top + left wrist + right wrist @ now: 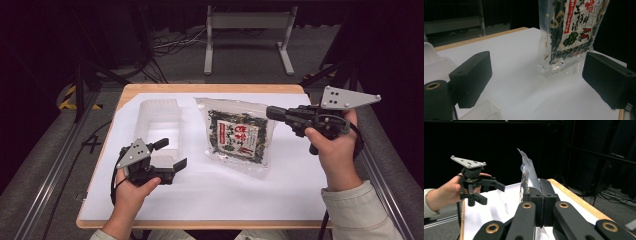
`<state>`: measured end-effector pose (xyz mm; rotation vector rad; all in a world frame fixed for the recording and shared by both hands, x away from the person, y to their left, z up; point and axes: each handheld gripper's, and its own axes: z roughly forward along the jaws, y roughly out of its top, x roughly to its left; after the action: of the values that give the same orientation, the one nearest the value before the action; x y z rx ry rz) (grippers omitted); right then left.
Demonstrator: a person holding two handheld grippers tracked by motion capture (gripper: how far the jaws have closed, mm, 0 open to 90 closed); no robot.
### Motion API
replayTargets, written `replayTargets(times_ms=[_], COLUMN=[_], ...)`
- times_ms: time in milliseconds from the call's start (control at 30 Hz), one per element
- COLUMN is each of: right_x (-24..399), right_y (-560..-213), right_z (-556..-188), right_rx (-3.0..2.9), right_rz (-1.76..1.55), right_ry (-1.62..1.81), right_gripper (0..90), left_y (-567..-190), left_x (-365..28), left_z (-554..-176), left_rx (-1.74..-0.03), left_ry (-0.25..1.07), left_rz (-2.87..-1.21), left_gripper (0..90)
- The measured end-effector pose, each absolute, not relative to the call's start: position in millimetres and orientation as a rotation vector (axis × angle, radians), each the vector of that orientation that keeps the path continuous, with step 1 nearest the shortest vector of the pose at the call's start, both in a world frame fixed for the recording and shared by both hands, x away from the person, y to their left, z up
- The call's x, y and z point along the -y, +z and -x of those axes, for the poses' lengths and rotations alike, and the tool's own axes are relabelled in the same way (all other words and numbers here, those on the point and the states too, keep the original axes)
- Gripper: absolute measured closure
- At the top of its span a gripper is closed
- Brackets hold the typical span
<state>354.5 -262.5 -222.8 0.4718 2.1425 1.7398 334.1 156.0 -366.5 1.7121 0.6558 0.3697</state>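
The clear bag of dried greens (239, 136) is held up off the white-covered surface (210, 195) by the right gripper (272, 112), whose jaws are seen clamped flat together on the bag's right top edge, w/ the clear film (527, 173) sticking up between them in the right gripper view. The bag is tilted: top edge far and raised, bottom seam low, probably touching or just off the sheet near centre. Its long axis is judged to run far-to-near, slightly toward the right at the near end.

The left gripper (172, 156) is held wide open w/ nothing between the jaws, at near left, just beside the white plastic tray (159, 119). In the left gripper view the bag's bottom corner (556, 67) is seen ahead and a bit right of centre between the two pads, well apart from both.

Key relation: the bag lies to the right and slightly far of the left gripper, so a reach rightward would be needed to catch the free lower-left side. The right hand is already on the bag; the left is the free one and nearest the tray, approx. where the bag is probably meant to go
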Motion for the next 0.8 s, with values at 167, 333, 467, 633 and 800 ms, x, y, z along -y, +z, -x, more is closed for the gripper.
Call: replayTargets(times_ms=[167,333,467,633,800], right_x=[252.2,243.0,237.1,233.1,230.8], right_y=[-221.7,-219.7,-218.3,-219.4,-221.9], right_z=[-350.3,-346.8,-343.8,-342.5,-342.6], right_rx=[-2.162,-2.173,-2.181,-2.181,-2.185], right_rz=[-0.434,-0.398,-0.371,-0.357,-0.351], right_ry=[1.765,1.791,1.800,1.814,1.832], right_gripper=[90.0,90.0,90.0,90.0,90.0], left_y=[-361.8,-358.1,-353.6,-348.0,-345.2], left_x=[-149.3,-141.7,-135.0,-126.4,-115.9], left_z=[-334.3,-334.9,-334.3,-335.2,-338.9], left_rx=[-0.624,-0.594,-0.571,-0.546,-0.528], left_ry=[0.360,0.346,0.323,0.291,0.283], left_rz=[-1.720,-1.719,-1.715,-1.697,-1.698], left_gripper=[10.1,10.0,10.0,10.0,10.1])
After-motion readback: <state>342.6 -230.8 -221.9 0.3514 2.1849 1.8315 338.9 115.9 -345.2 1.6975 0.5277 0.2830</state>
